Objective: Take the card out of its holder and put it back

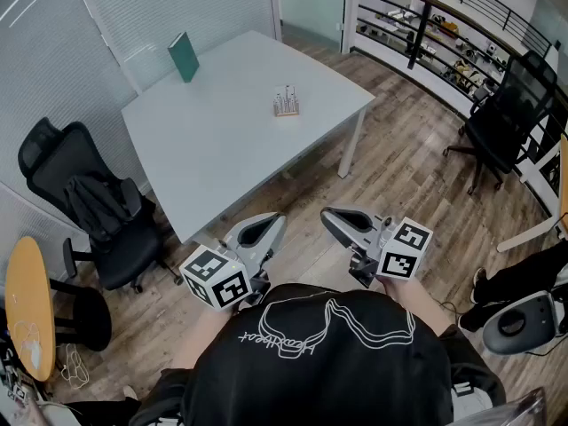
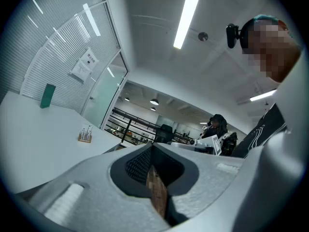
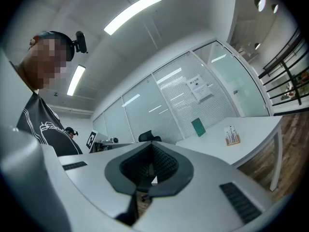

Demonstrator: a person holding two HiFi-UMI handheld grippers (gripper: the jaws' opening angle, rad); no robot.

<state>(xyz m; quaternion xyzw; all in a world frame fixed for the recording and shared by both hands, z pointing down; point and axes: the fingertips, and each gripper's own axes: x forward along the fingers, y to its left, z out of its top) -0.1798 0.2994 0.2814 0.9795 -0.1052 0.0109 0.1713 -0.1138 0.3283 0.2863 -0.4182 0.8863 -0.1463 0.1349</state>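
A small wooden card holder [image 1: 286,106] with white cards standing in it sits near the middle of the white table [image 1: 222,140]. The left gripper view shows the card holder [image 2: 85,135] far off, and so does the right gripper view, where the card holder [image 3: 232,137] is small. A green card-like panel [image 1: 184,57] stands upright at the table's far left. My left gripper [image 1: 272,222] and right gripper [image 1: 330,215] are held side by side close to my body, short of the table's near corner. Both have their jaws together with nothing between them.
A black office chair [image 1: 93,211] with a jacket on it stands left of the table, with a round wooden table [image 1: 27,304] beside it. Another black chair [image 1: 510,118] and a shelving rack [image 1: 426,34] are at the right. The floor is wood.
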